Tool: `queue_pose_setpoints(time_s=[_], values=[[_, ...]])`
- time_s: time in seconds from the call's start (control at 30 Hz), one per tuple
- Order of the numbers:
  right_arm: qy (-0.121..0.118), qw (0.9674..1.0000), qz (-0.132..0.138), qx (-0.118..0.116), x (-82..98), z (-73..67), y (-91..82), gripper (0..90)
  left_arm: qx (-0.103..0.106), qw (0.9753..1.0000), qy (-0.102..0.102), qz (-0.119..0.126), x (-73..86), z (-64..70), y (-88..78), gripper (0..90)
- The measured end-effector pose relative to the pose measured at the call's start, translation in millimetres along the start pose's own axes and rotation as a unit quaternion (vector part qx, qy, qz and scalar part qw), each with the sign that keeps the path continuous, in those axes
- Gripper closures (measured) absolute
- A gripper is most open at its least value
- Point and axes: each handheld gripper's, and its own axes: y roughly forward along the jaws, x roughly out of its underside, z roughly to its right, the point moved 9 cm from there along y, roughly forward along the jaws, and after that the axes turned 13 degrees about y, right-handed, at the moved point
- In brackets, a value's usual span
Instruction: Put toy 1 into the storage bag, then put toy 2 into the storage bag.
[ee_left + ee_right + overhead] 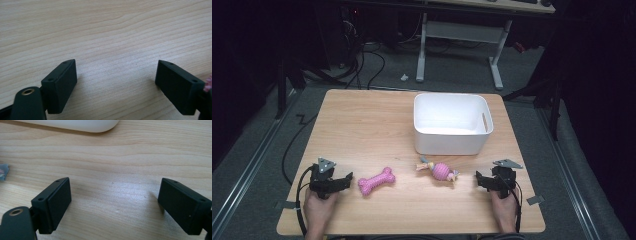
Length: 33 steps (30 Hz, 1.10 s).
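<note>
A pink bone-shaped toy (376, 181) lies near the table's front, left of centre. To its right lies a pink ball toy with rope ends (438, 170). A white plastic bin (452, 123) stands behind them, empty as far as I can see. My left gripper (343, 182) rests on the table just left of the bone, open, with bare wood between its jaws (116, 82); a pink edge of the bone (208, 83) peeks in at the right. My right gripper (480, 181) rests right of the ball toy, open over bare wood (113, 203).
The wooden table (362, 125) has free room at its left and back left. The bin's rounded bottom edge (75, 125) shows at the top of the right gripper view. Beyond the table stand a desk frame (462, 35) and floor cables.
</note>
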Motion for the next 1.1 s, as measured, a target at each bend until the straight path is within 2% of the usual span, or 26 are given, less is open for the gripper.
queue_pose_setpoints(time_s=[0.1, 0.83, 1.1], values=[[0.003, 1.0000, -0.001, 0.002, 0.9, -0.4, -1.0, 12.4, 0.001, 1.0000, 0.002, -0.001, -0.1, 0.5, 0.6, 14.8], [0.001, 1.0000, 0.000, 0.000, 1.4, -0.6, -1.7, 13.2, 0.013, 0.9999, 0.011, 0.000, -0.9, 0.0, 1.7, 13.7], [0.001, 1.0000, 0.000, 0.000, 1.4, -0.7, -1.7, 13.4, 0.025, 0.9997, 0.004, 0.000, -2.9, 2.5, 0.9, 14.5]])
